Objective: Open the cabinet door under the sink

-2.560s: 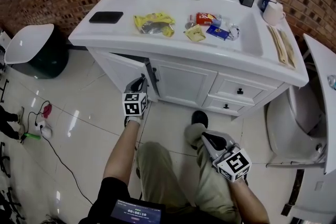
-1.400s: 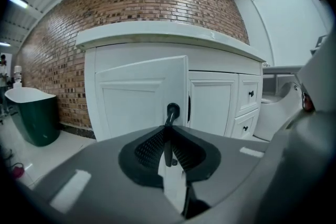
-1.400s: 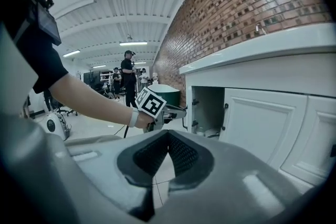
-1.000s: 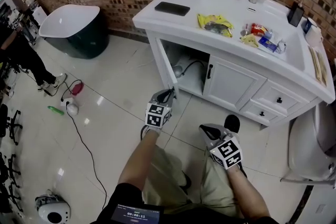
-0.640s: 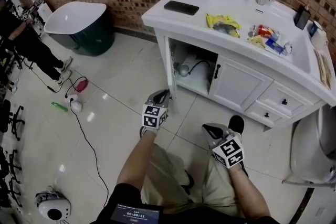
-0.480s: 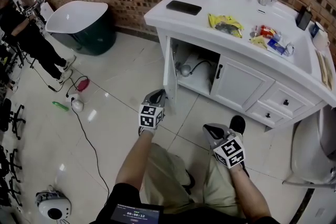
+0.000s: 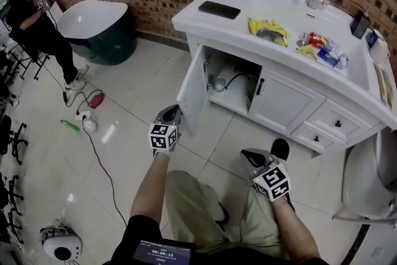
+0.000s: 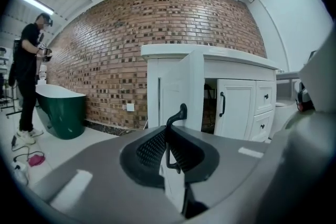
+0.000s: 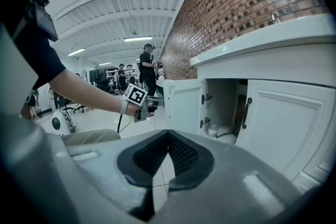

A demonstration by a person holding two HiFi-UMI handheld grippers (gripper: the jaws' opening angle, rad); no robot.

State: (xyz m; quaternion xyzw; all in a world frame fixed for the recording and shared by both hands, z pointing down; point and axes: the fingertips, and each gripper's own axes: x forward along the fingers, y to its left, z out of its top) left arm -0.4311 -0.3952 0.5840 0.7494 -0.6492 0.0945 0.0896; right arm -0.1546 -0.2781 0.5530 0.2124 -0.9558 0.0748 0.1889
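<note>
While my left gripper (image 8: 169, 150) pinches the handle (image 8: 178, 113) of the cabinet door (image 7: 191, 91), which stands wide open under the sink (image 7: 273, 62), and my right gripper (image 7: 250, 159) idles with jaws pressed together, a harder pull could strain the hinges (image 9: 206, 97) or slip my hold.

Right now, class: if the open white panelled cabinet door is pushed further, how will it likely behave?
The white panelled cabinet door looks rigid and should swing, not flex, since two hinges hold one edge. It probably moves easily: the left tool holds it open by its slim black handle alone.
</note>
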